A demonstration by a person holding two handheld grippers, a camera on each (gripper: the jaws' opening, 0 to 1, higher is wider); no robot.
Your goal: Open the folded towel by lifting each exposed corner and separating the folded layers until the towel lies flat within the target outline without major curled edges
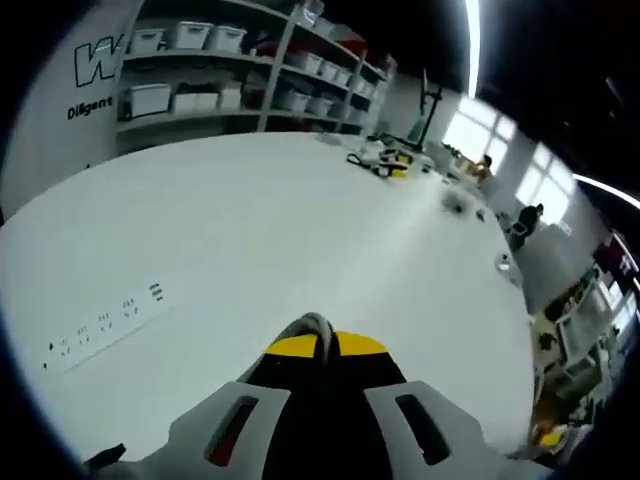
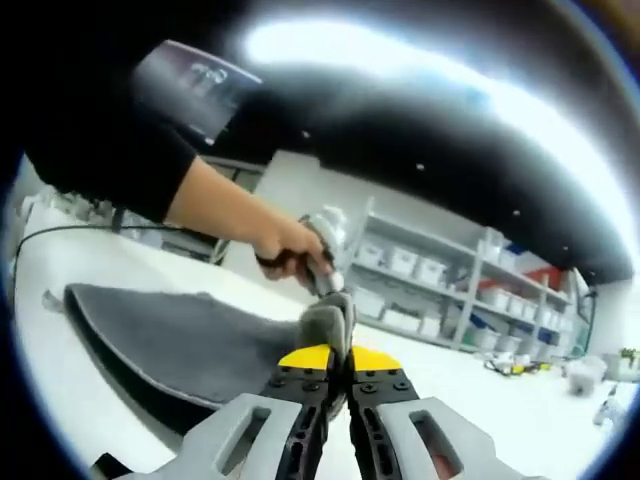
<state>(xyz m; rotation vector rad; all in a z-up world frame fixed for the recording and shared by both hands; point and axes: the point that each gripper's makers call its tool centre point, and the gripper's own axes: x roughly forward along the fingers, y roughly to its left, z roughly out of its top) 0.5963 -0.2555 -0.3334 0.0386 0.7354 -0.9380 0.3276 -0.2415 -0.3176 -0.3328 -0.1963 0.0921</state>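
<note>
In the right gripper view the grey towel [image 2: 170, 340] hangs lifted above the white table [image 2: 40, 330], spreading to the left. Its corner [image 2: 328, 322] bunches between the yellow tips of my right gripper [image 2: 340, 356], which is shut on it. Just behind that corner a person's hand [image 2: 275, 240] in a black sleeve holds the left gripper [image 2: 322, 235] close to the same fold. In the left gripper view my left gripper [image 1: 322, 343] is shut, with a small grey sliver of towel [image 1: 313, 324] pinched at its yellow tips. The rest of the towel is hidden there.
The broad white table [image 1: 280, 230] carries small printed marks [image 1: 105, 325] at the left and yellow-black tools [image 1: 385, 163] at its far edge. Shelves with white bins [image 1: 200, 60] line the back wall, also seen as shelves [image 2: 430, 280]. A person [image 1: 525, 220] stands by windows.
</note>
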